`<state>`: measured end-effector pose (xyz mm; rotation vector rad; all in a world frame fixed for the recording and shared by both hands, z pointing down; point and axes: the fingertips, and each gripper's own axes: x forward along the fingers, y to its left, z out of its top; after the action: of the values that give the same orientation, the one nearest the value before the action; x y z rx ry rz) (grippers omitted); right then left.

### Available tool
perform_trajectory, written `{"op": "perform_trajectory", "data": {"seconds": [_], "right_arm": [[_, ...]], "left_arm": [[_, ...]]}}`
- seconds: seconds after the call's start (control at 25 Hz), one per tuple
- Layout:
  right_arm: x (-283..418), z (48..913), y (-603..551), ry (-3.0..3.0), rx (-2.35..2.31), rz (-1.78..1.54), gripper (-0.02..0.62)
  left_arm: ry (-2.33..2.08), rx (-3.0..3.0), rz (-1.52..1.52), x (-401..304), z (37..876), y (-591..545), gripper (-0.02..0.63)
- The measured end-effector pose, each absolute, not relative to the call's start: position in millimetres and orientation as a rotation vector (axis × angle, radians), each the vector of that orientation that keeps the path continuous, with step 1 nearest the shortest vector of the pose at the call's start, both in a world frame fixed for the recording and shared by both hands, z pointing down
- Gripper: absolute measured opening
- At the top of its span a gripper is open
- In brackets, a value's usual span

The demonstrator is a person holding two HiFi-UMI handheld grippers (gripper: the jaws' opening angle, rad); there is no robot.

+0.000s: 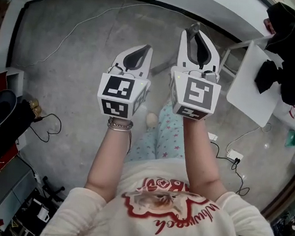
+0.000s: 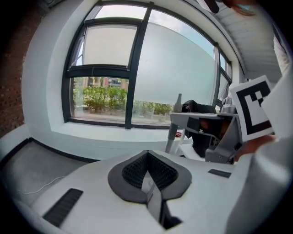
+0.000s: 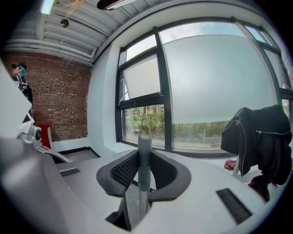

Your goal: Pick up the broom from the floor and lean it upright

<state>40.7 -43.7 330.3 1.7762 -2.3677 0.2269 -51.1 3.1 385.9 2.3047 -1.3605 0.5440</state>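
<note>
Head view: the person holds both grippers out in front of them over the grey concrete floor (image 1: 64, 66). The left gripper (image 1: 146, 49) has its fingers drawn together with nothing between them. The right gripper (image 1: 196, 34) is just beside it, toward the white table (image 1: 250, 83). The grey tip of the broom handle (image 1: 195, 27) pokes out at its fingertips. The rest of the broom is hidden under the gripper and arm. A black jacket (image 1: 289, 55) hangs at the table's far corner.

Left gripper view: the left gripper (image 2: 147, 155) points toward a large window (image 2: 137, 68), fingers closed and empty. To the right is the marker cube of the right gripper (image 2: 254, 109). The broom handle (image 2: 174, 132) stands nearly upright at its fingertips.

Right gripper view: the right gripper (image 3: 144, 154) is narrowed onto the broom handle (image 3: 144, 146), both pads pressing its sides. The handle rises upright between them, with a wire hanging loop on its top. Behind are the window (image 3: 206, 82), a brick wall (image 3: 59, 100) to the left, and the black jacket (image 3: 261, 137) to the right.
</note>
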Motion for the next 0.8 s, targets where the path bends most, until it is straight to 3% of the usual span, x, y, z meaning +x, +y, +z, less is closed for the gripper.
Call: {"op": "perform_trajectory", "data": {"seconds": [0.52,0.8], "right_arm": [[153.6,301.8,-182.5,-2.208,2.032,0.256,0.097],[180.2,310.9,-260.5,-2.046,2.192,0.247,0.097]], "left_arm": [[-1.364,2.423,0.404,6.9,340.8,-156.4,0.02],[-1.234,2.503,0.383,21.0,352.7,-239.3,0.02]]}}
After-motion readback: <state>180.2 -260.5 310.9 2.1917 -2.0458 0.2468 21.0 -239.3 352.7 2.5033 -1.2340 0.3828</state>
